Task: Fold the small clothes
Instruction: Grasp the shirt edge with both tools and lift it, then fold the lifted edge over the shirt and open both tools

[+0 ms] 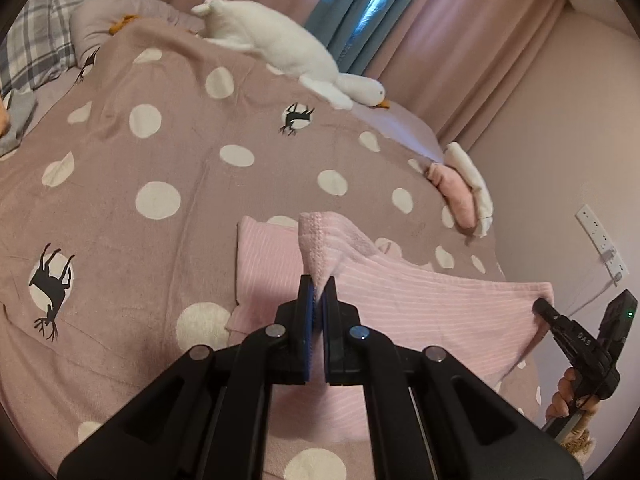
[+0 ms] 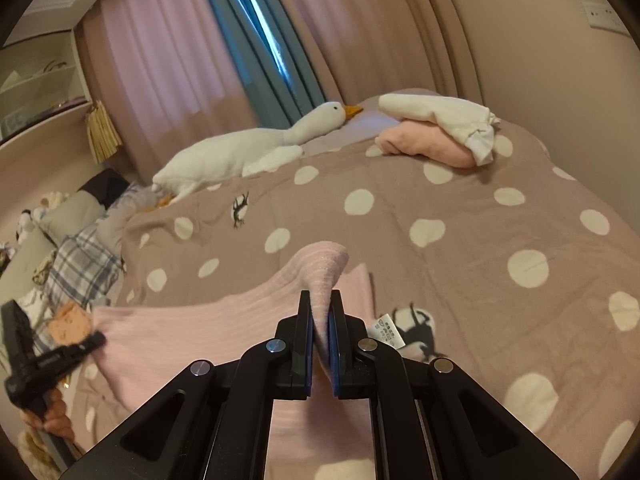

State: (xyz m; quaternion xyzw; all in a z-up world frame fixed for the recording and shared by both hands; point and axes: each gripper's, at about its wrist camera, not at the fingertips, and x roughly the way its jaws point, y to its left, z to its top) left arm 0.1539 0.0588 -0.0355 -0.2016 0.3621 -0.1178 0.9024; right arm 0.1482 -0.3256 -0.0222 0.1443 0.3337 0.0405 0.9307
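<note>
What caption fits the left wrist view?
Left gripper and right gripper pinch pink garment above dotted blanket.

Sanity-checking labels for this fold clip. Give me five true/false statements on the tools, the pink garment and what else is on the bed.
1. Both tools are shut on the pink garment. True: left tool, right tool.
2. The garment lies fully flat on the bedspread. False: its gripped edge is lifted off it.
3. A white plush goose lies near the curtains. True.
4. The folded clothes at the far corner are all blue. False: a white piece on a pink one.
5. The bedspread is striped. False: white dots and black deer.
</note>
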